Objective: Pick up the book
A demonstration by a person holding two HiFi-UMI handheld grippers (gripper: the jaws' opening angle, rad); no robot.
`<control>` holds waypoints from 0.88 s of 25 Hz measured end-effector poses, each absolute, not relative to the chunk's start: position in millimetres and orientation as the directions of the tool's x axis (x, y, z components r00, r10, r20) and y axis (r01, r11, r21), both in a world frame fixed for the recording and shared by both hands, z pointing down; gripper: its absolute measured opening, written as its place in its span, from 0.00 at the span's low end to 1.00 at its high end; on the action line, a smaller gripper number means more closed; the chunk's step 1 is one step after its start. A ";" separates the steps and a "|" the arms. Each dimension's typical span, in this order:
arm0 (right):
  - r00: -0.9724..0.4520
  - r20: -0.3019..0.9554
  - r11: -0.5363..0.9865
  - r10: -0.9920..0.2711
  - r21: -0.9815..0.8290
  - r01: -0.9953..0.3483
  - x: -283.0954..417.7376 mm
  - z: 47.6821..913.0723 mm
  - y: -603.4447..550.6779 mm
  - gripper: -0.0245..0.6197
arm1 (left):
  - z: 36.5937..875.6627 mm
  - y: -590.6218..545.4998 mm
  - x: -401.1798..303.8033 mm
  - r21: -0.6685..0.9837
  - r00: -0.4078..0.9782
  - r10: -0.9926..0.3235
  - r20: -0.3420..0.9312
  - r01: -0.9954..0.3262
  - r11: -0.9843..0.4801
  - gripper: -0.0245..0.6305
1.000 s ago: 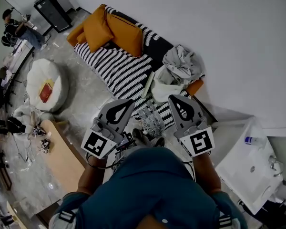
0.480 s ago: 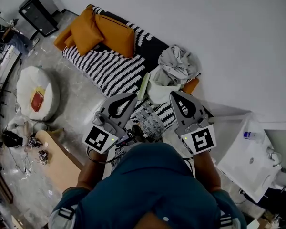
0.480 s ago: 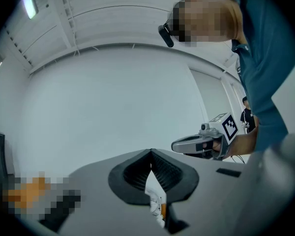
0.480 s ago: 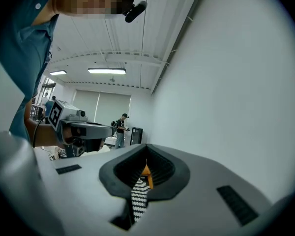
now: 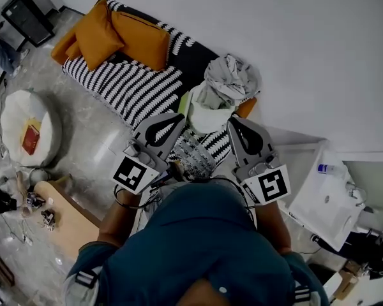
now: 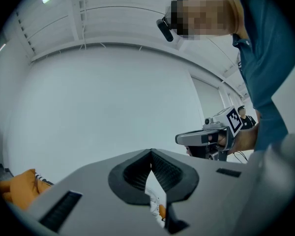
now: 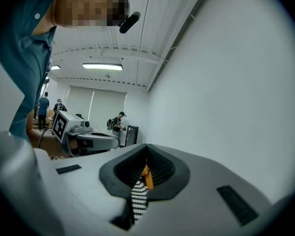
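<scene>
Standing over the striped mattress (image 5: 124,85), we hold both grippers out level in front of us. The left gripper (image 5: 177,118) has its jaws closed together on nothing. The right gripper (image 5: 234,125) looks the same, jaws meeting, with only mattress stripes and a bit of orange visible past them. The book (image 5: 185,102), a slim pale-green thing as far as we can tell, lies on the mattress just beside the pile of clothes (image 5: 228,78). In the head view it sits just beyond the left gripper's tip, between the two grippers but closer to the left one, and we judge that it lies well below them. Its long axis seems to run away from us, roughly in line with the way the left gripper points. We judge the left gripper better placed: it needs to open and drop, closing across the book's narrow width.
</scene>
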State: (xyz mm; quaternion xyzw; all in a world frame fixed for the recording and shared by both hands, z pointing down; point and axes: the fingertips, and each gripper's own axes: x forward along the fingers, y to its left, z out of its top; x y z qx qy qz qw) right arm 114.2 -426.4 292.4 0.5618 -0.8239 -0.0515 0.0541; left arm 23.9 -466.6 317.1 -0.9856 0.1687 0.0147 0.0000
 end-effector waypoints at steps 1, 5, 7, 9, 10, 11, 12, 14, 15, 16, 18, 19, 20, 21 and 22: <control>-0.361 0.039 0.362 -0.932 0.148 -0.920 110.4 294.1 -427.6 0.06 | 318.5 -469.8 22.6 0.008 0.944 -0.329 -0.031 -0.329 -0.944 0.04; -0.364 0.067 0.370 -0.929 0.156 -0.916 104.9 301.1 -434.6 0.06 | 328.4 -483.5 20.9 0.027 0.941 -0.337 -0.018 -0.337 -0.941 0.04; -0.362 0.070 0.369 -0.930 0.150 -0.918 110.1 303.6 -441.4 0.06 | 336.0 -491.4 24.7 0.035 0.939 -0.344 0.002 -0.344 -0.938 0.04; -0.370 0.067 0.376 -0.927 0.146 -0.915 115.0 306.6 -448.0 0.06 | 342.6 -498.3 30.8 0.033 0.936 -0.352 0.020 -0.352 -0.935 0.04; -0.377 0.066 0.382 -0.924 0.145 -0.913 117.2 308.5 -450.6 0.06 | 346.1 -500.9 34.3 0.030 0.934 -0.356 0.031 -0.357 -0.934 0.04; -0.384 0.065 0.390 -0.921 0.145 -0.910 119.6 310.4 -452.8 0.06 | 349.6 -503.3 38.2 0.025 0.931 -0.362 0.041 -0.363 -0.932 0.04; -0.392 0.064 0.397 -0.918 0.143 -0.906 122.3 312.1 -454.9 0.06 | 352.8 -505.7 42.5 0.022 0.928 -0.369 0.050 -0.370 -0.929 0.04; -0.406 0.060 0.410 -0.912 0.139 -0.901 128.4 313.2 -458.4 0.06 | 358.6 -509.7 51.6 0.026 0.922 -0.382 0.067 -0.385 -0.923 0.04; -0.410 0.056 0.414 -0.910 0.137 -0.900 132.0 312.9 -460.4 0.06 | 362.2 -511.6 56.3 0.030 0.919 -0.386 0.078 -0.389 -0.921 0.04; -0.413 0.054 0.416 -0.909 0.135 -0.899 136.2 313.0 -462.8 0.06 | 366.3 -514.1 61.6 0.032 0.917 -0.388 0.088 -0.392 -0.919 0.04; -0.415 0.053 0.419 -0.908 0.126 -0.899 144.9 314.8 -467.4 0.06 | 375.4 -520.7 73.5 0.033 0.916 -0.390 0.099 -0.394 -0.918 0.04; -0.417 0.053 0.421 -0.907 0.122 -0.899 149.1 316.2 -469.4 0.06 | 380.3 -524.8 79.7 0.034 0.914 -0.391 0.105 -0.396 -0.917 0.04; -0.419 0.053 0.423 -0.906 0.120 -0.898 153.4 318.0 -471.3 0.06 | 385.5 -529.1 85.8 0.036 0.912 -0.394 0.115 -0.400 -0.916 0.04; -0.422 0.056 0.425 -0.905 0.117 -0.897 157.7 320.5 -473.1 0.06 | 391.5 -533.4 91.6 0.038 0.909 -0.397 0.128 -0.404 -0.914 0.04; -0.424 0.061 0.428 -0.904 0.112 -0.897 162.0 323.5 -474.9 0.06 | 398.4 -537.8 97.2 0.040 0.906 -0.399 0.144 -0.408 -0.912 0.04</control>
